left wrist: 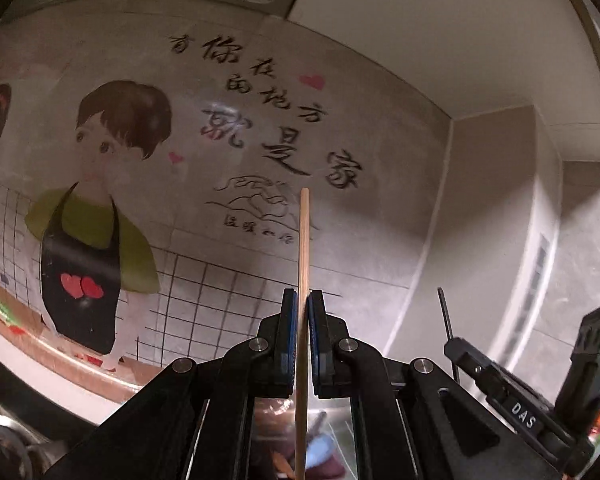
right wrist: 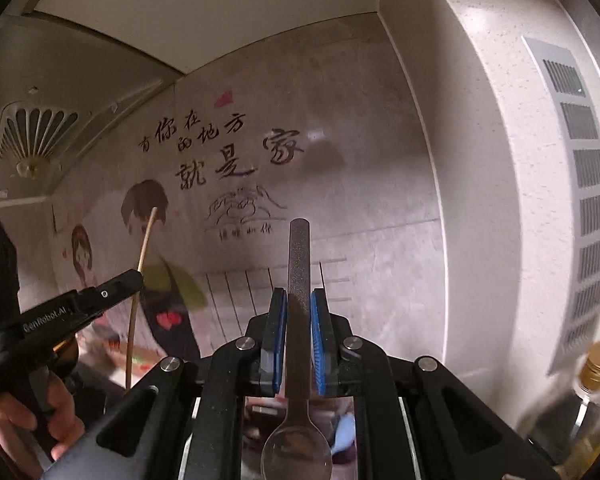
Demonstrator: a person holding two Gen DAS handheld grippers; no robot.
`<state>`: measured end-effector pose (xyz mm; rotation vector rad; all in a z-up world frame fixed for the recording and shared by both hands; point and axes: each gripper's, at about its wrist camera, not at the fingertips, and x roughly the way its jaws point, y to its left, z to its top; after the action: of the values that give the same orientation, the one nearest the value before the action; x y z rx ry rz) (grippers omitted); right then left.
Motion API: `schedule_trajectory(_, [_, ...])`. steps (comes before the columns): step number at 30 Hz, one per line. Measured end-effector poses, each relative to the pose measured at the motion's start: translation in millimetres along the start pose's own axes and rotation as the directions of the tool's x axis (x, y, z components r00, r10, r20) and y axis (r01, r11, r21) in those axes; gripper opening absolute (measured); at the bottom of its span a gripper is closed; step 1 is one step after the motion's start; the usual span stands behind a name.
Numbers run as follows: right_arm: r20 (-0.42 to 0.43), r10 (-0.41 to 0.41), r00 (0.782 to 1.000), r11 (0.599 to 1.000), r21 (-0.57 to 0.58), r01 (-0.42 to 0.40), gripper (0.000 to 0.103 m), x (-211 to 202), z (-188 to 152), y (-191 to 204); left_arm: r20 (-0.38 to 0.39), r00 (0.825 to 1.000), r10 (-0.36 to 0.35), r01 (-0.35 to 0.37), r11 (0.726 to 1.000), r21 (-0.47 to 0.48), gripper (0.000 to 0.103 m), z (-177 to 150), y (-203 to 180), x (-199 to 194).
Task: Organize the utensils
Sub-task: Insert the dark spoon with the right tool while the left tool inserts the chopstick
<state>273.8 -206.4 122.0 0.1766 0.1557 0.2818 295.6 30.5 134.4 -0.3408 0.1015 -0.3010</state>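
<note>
My left gripper (left wrist: 303, 300) is shut on a wooden chopstick (left wrist: 304, 240) that stands upright between the blue pads, high in the air before the wall. My right gripper (right wrist: 299, 300) is shut on a metal spoon (right wrist: 299, 264), handle up and bowl down near the camera. The left gripper (right wrist: 134, 280) with the chopstick (right wrist: 146, 236) shows at the left of the right wrist view. The right gripper (left wrist: 460, 350) with the spoon handle (left wrist: 444, 312) shows at the lower right of the left wrist view.
A tiled wall with a cartoon decal of a boy (left wrist: 100, 200) and Chinese writing (left wrist: 268, 120) fills both views. A range hood (right wrist: 36, 140) hangs at the upper left. A vent panel (right wrist: 584, 200) and a gold-capped bottle (right wrist: 596, 364) stand at the right.
</note>
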Motion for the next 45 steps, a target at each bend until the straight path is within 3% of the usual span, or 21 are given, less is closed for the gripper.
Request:
schedule_trajectory(4, [-0.025, 0.004, 1.000, 1.000, -0.004, -0.005, 0.011, 33.3, -19.5, -3.0, -0.029, 0.999, 0.027, -0.029, 0.998, -0.049, 0.006, -26.2, 21.7, 32.9])
schedule_trajectory(18, [-0.151, -0.010, 0.988, 0.999, 0.045, 0.017, 0.011, 120.9, -103.4, -33.8, -0.092, 0.982, 0.163, -0.168, 0.984, -0.049, 0.006, -100.6, 54.8, 97.0])
schedule_trajectory(26, [-0.201, -0.020, 0.979, 0.999, 0.030, 0.026, 0.011, 142.4, -133.7, -38.4, -0.173, 0.972, 0.161, -0.166, 0.986, -0.012, 0.006, -129.2, 61.1, 116.4])
schedule_trajectory(30, [-0.249, -0.019, 0.968, 0.999, 0.026, 0.027, 0.011, 142.2, -147.3, -41.8, -0.272, 0.952, 0.140, -0.156, 0.987, -0.038, 0.006, -141.4, 68.4, 116.2])
schedule_trajectory(34, [-0.279, -0.018, 0.960, 0.999, 0.032, 0.028, 0.011, 131.3, -153.6, -46.9, -0.308, 0.942, 0.136, -0.145, 0.989, -0.006, 0.006, -145.8, 64.6, 104.1])
schedule_trajectory(41, [-0.340, -0.020, 0.940, 0.999, 0.024, 0.030, 0.011, 115.6, -157.6, -49.1, -0.406, 0.905, 0.128, -0.132, 0.991, 0.019, 0.008, -146.8, 56.6, 92.8])
schedule_trajectory(45, [-0.414, 0.017, 0.910, 0.997, 0.080, 0.018, 0.013, 113.3, -156.9, -53.8, -0.478, 0.867, 0.144, -0.137, 0.989, 0.051, 0.011, -143.9, 51.3, 95.2])
